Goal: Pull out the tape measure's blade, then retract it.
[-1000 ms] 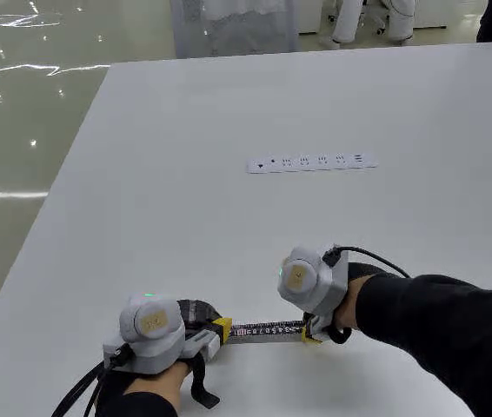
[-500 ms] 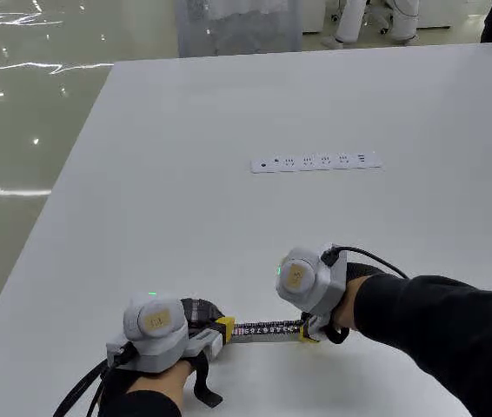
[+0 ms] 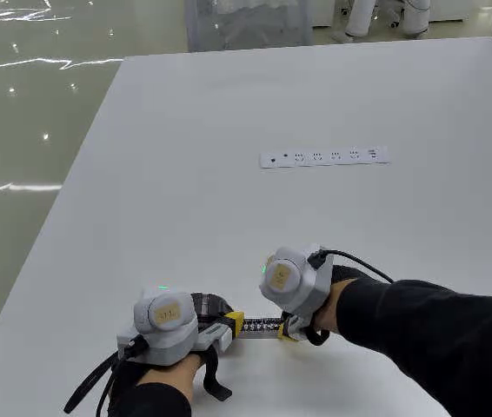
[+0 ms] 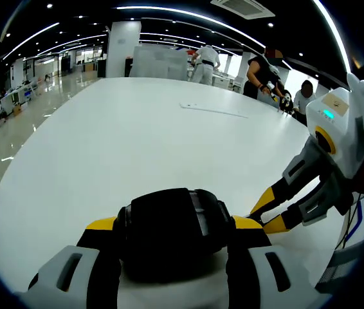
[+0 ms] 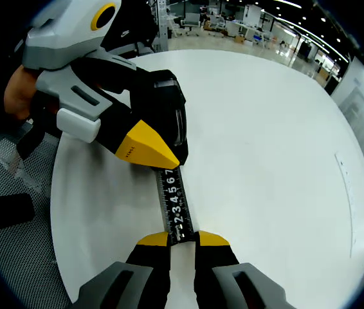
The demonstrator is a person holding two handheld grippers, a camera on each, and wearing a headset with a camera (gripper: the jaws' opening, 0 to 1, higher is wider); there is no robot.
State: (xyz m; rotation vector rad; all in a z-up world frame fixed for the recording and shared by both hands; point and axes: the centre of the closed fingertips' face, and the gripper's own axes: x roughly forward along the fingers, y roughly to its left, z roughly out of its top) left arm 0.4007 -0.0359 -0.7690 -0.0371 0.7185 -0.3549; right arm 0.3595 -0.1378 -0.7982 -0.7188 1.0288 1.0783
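Anchoring the tape measure case (image 4: 169, 225) at near left, left gripper (image 3: 226, 330) clamps it; right gripper (image 5: 182, 239) pinches the blade (image 5: 172, 199) by its tip, ready to pull right.

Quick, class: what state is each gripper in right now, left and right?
Left gripper: closed, holding the tape measure case.
Right gripper: closed, pinching the end of the blade.

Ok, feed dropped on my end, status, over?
Left tongs shut on tape measure. Right tongs shut on blade, short length out. Power strip lies well away.
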